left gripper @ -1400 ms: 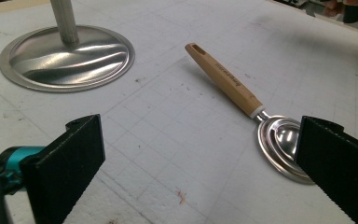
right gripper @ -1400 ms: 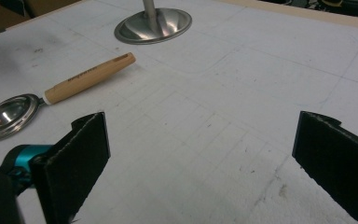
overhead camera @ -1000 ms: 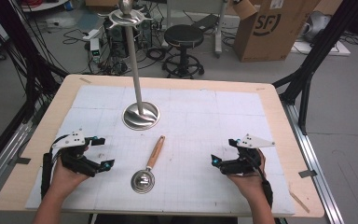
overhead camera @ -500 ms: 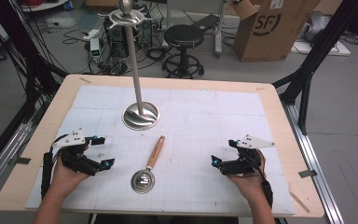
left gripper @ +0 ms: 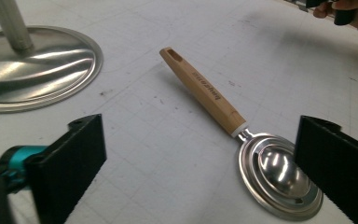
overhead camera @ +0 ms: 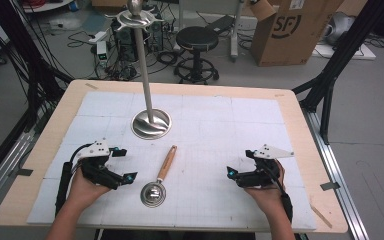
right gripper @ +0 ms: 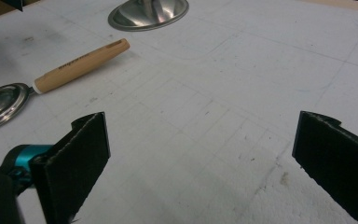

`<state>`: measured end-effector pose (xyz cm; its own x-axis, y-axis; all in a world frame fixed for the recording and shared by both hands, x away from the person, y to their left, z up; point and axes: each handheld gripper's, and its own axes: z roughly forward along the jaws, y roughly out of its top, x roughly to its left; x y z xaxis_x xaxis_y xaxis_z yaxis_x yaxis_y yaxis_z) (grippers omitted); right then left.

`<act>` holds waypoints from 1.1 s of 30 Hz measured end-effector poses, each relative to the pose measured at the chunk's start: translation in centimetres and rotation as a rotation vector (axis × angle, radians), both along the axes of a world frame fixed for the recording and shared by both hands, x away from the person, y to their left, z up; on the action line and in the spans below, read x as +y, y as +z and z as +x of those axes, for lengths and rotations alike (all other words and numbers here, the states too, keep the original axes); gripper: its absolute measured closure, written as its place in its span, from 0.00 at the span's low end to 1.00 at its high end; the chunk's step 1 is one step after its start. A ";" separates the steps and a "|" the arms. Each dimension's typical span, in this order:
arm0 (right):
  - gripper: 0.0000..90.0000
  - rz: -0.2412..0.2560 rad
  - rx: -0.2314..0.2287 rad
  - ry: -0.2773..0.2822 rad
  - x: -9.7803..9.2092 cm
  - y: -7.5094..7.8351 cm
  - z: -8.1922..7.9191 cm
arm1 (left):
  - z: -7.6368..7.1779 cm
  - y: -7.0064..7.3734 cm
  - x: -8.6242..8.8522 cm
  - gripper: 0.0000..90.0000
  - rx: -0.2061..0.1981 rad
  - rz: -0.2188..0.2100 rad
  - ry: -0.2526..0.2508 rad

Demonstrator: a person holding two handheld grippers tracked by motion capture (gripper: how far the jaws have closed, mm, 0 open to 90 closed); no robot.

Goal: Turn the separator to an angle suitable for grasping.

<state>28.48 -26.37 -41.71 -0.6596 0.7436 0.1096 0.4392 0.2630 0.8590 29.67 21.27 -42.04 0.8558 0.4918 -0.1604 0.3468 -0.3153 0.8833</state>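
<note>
Approaching a measuring scoop (overhead camera: 159,180) lying flat on the white gridded mat of the desk (overhead camera: 300,117), round steel bowl (left gripper: 279,179) toward 6 o'clock, wooden handle (overhead camera: 167,161) running up toward 1 o'clock. Left hand-held gripper (overhead camera: 122,164) at 9 o'clock of the scoop, jaws spread wide and empty, near the bowl but not touching. Right hand-held gripper (overhead camera: 236,166) at 3 o'clock, well apart from the scoop, likewise released and empty. Steel stand (overhead camera: 150,123) with upright pole at 12 o'clock of the scoop, its hooked top (overhead camera: 136,15) overhead; slotted hole (left gripper: 173,54) at the handle's far end probably meant for hanging there.

Recommended grasp: across the wooden handle near its middle, not over the shallow bowl, where flat pads would likely slip on polished steel. Advisable to square the left jaws to the handle's long axis before closing, since the left gripper view shows the bowl just inside one jaw. Worth keeping the hole end free and clear of the stand's base (right gripper: 149,13) during the lift.
</note>
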 end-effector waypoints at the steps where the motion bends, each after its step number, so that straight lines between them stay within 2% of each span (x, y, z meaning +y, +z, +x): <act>1: 0.03 0.000 0.000 0.000 0.0 0.0 0.0 | 0.0 0.0 0.0 0.15 0.000 0.000 0.000; 3: 0.03 -0.001 0.000 0.003 0.1 0.0 0.0 | 0.1 0.0 -0.5 0.14 0.008 -0.007 0.003; 7: 0.03 0.002 0.000 0.001 0.0 0.0 0.0 | 0.4 0.2 -1.3 0.19 0.011 -0.012 -0.002; 11: 0.03 0.003 0.002 0.000 0.0 0.0 0.0 | 0.4 0.1 -2.1 0.20 0.017 0.004 -0.002; 19: 0.03 0.002 -0.002 -0.003 -0.1 0.0 0.0 | 0.6 0.3 -4.1 0.24 0.025 0.071 -0.019; 23: 0.03 0.000 0.006 -0.006 0.0 -0.1 0.0 | 0.7 0.1 -5.7 0.24 0.027 0.111 -0.047; 29: 0.03 -0.005 0.010 -0.008 0.0 -0.1 0.1 | 1.0 -0.5 -7.4 0.26 0.046 0.173 -0.041; 33: 0.03 -0.006 0.010 -0.012 0.0 -0.1 0.1 | 1.1 -1.0 -8.0 0.26 0.058 0.196 -0.037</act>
<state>28.56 -26.35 -41.86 -0.6495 0.7521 0.1119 0.4511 0.2627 0.8529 30.76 13.26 -43.06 0.8658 0.4872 -0.1141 0.3805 -0.4929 0.7825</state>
